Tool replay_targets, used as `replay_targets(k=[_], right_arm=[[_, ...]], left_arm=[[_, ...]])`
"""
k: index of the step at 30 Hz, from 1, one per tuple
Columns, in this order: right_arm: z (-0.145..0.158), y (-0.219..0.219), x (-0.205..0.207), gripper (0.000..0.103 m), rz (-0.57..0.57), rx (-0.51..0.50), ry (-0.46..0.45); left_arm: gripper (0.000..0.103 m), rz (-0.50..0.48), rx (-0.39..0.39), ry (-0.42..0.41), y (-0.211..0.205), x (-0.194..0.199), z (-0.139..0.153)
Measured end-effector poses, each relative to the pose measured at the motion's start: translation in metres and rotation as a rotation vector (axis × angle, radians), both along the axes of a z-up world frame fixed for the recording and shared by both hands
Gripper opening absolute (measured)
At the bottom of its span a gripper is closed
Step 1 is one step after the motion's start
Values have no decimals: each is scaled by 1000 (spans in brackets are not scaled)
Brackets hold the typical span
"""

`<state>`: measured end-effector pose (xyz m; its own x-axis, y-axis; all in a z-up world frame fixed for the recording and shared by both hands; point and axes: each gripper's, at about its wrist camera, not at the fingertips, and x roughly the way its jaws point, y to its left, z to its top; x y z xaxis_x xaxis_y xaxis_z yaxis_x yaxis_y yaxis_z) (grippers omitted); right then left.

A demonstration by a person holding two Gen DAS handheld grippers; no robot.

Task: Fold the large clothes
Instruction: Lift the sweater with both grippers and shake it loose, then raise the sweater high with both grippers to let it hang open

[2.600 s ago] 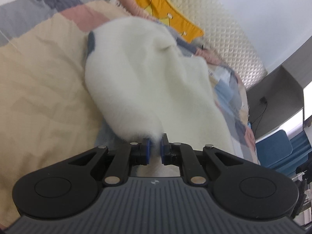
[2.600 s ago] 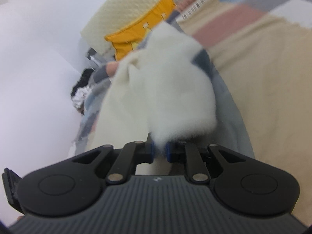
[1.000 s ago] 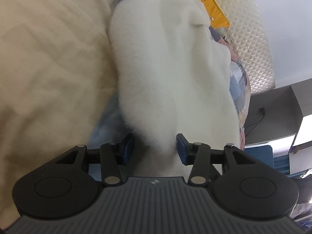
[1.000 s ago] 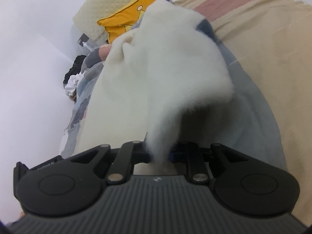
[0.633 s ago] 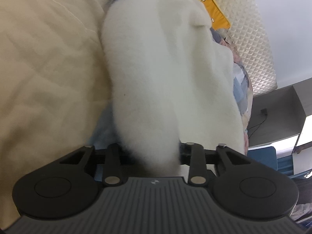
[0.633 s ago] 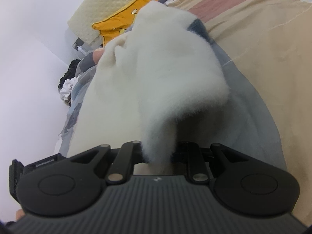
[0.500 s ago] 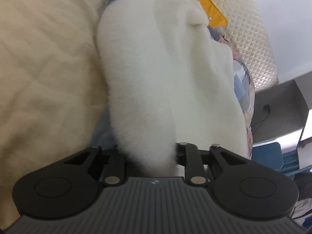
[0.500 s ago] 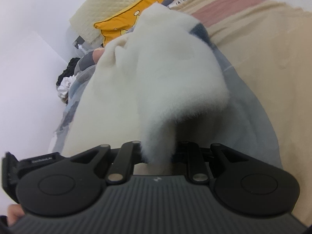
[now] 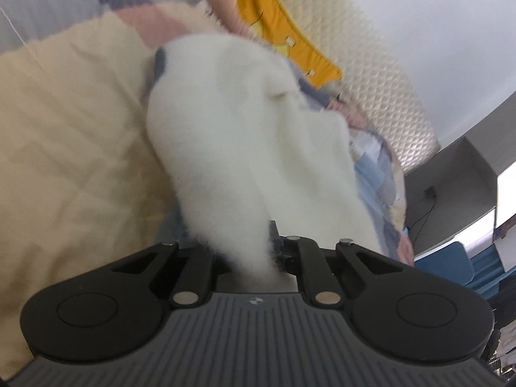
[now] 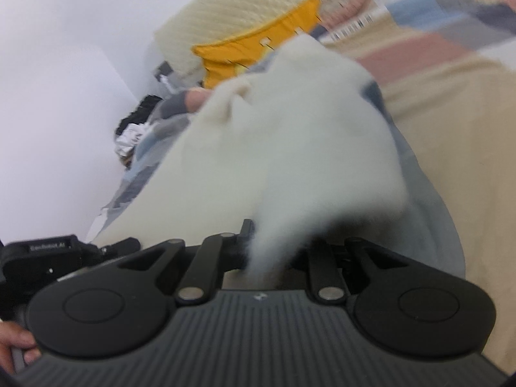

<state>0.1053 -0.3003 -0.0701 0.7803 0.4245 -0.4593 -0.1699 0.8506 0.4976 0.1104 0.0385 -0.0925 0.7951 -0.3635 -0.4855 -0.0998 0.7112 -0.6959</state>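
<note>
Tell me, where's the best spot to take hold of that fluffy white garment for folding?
Probably at its near edge, one corner per gripper, coming in from the near side. The fluffy white garment spreads away across the beige quilt, so its near corners are the free, thin parts. The left gripper and right gripper are each shut on a bunched corner there.

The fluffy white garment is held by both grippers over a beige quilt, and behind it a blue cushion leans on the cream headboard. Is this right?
Not quite: the cushion is yellow-orange, not blue, as both wrist views show. The rest holds: the left gripper and right gripper are each shut on the fluffy white garment over the beige quilt, and the cushion leans on the cream headboard.
</note>
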Motion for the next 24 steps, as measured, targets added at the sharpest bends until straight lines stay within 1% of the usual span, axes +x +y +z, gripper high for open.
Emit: replay_targets(k=[1, 5, 8, 9, 13, 16, 18, 21, 22, 24], right_arm=[[4, 2, -4, 16, 2, -7, -13], [17, 6, -22, 15, 6, -13, -61], [28, 11, -32, 15, 32, -75, -100], [33, 11, -35, 15, 35, -78, -116], [48, 8, -47, 15, 25, -47, -154], [67, 6, -59, 15, 28, -44, -198], [89, 2, -67, 15, 31, -17, -237], [131, 5, -75, 15, 35, -48, -304], [149, 7, -76, 15, 40, -61, -321], [188, 12, -76, 15, 45, -103, -361]], left_arm=[[12, 1, -2, -12, 1, -4, 4], [12, -12, 34, -76, 2, -24, 24], [12, -26, 65, -116, 5, -40, 38], [12, -29, 74, -125, 4, -45, 42], [12, -37, 64, -153, 8, -66, 56], [12, -42, 47, -187, 10, -85, 72], [12, -45, 36, -226, 12, -97, 88], [12, -38, 15, -291, 16, -105, 126], [12, -28, 35, -321, 15, -108, 143], [12, -18, 99, -389, 9, -112, 180]])
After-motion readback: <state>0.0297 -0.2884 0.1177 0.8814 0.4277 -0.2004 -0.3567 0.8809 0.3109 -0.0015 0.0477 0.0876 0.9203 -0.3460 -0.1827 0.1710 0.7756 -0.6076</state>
